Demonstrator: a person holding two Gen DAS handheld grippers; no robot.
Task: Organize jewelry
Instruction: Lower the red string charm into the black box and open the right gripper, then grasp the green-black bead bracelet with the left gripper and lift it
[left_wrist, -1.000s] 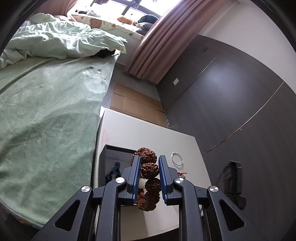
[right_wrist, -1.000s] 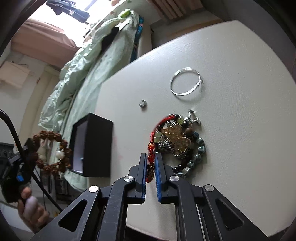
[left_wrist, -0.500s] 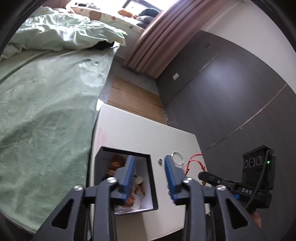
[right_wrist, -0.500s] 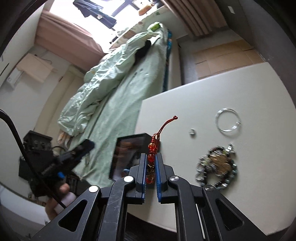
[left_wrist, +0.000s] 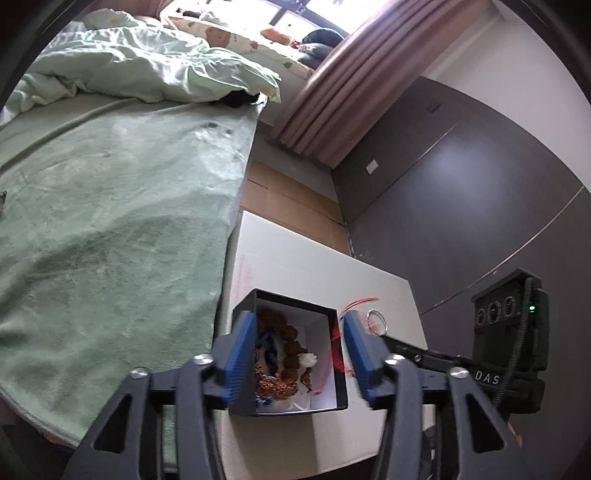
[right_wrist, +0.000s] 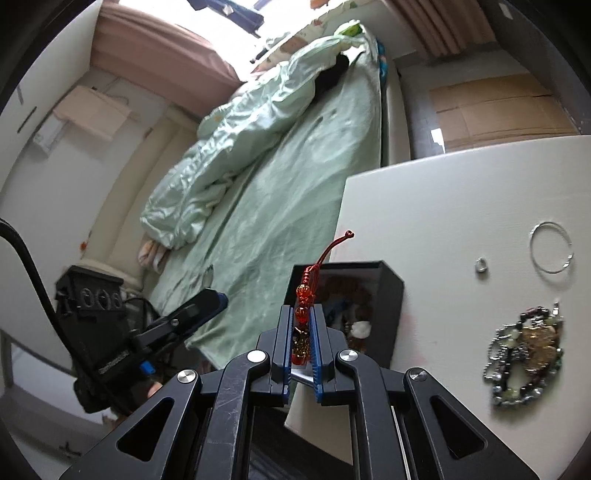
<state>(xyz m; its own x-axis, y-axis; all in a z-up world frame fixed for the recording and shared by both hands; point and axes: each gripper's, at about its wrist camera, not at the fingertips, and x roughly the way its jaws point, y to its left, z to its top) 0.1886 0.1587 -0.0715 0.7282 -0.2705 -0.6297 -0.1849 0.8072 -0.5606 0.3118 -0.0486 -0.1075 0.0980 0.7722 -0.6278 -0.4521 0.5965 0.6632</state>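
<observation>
Hidden: our black box (left_wrist: 334, 391) half masks the brown bead bracelet (left_wrist: 290, 334).
Left tool (left_wrist: 299, 354): just opening, wide, empty.
Right tool (right_wrist: 301, 345): we pinch the red beaded cord (right_wrist: 303, 291).

Bare tabletop (right_wrist: 461, 206) beyond box (right_wrist: 391, 295)

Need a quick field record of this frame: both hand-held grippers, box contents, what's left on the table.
left hand-held gripper: open, jaws have just been opening, above the box, nothing gripped
right hand-held gripper: shut on red beaded bracelet
black box: holds brown bead bracelet
on white table: silver bangle, small ring, jewelry pile
</observation>
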